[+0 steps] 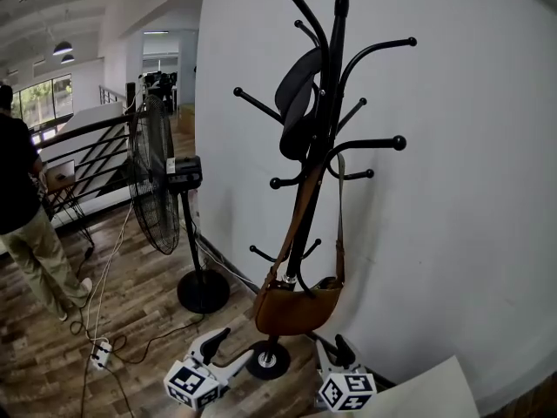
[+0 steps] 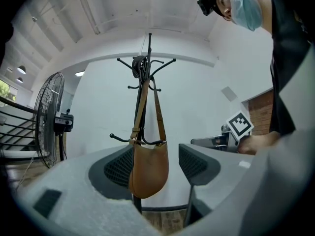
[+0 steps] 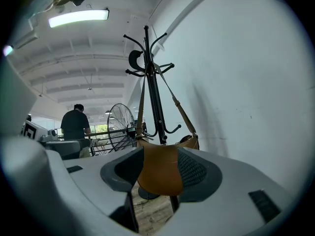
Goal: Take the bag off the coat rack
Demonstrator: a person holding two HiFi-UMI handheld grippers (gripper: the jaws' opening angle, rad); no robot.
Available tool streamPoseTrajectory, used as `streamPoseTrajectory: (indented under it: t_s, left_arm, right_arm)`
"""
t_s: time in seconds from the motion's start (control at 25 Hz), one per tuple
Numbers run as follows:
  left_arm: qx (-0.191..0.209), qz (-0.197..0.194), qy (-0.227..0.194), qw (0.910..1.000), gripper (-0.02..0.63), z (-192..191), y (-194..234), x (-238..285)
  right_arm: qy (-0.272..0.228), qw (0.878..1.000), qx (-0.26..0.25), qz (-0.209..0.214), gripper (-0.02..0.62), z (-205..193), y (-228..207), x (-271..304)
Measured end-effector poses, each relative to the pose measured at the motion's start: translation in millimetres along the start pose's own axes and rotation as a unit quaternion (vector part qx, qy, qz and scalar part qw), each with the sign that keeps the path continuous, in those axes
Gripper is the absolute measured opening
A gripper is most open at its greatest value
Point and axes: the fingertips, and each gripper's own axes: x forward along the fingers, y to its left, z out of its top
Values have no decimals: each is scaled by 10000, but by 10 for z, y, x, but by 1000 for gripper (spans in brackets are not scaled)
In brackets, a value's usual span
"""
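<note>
A brown leather bag (image 1: 296, 310) hangs by its long strap from a hook of the black coat rack (image 1: 335, 77), low beside the pole. In the head view both grippers are below the bag and apart from it. My left gripper (image 1: 218, 338) is open at the lower left, near the rack's round base. My right gripper (image 1: 341, 348) is open at the lower right. In the left gripper view the bag (image 2: 149, 168) shows in the wide gap of the left gripper (image 2: 156, 165). In the right gripper view the bag (image 3: 160, 171) shows between the spread jaws of the right gripper (image 3: 158, 177).
A black hat (image 1: 296, 98) hangs on the upper hooks. The white wall (image 1: 452, 198) is right behind the rack. A standing fan (image 1: 157, 177) is to the left, with a power strip (image 1: 100, 353) and cables on the wood floor. A person (image 1: 26, 216) stands far left.
</note>
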Motion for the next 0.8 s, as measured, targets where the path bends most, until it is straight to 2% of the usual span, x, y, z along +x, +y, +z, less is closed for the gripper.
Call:
streamPoseTrajectory:
  t_s: [0.12, 0.44, 0.8]
  left_arm:
    - [-135, 176, 26, 9998, 281, -61, -42, 98]
    - [-75, 280, 37, 9996, 281, -101, 100, 415]
    - [190, -232, -117, 9995, 279, 62, 334, 927]
  right_arm:
    - [49, 9999, -47, 121, 196, -1, -126, 50]
    - [90, 9997, -37, 239, 196, 1, -344, 376]
    - [-154, 9997, -152, -129, 196, 243, -470, 750]
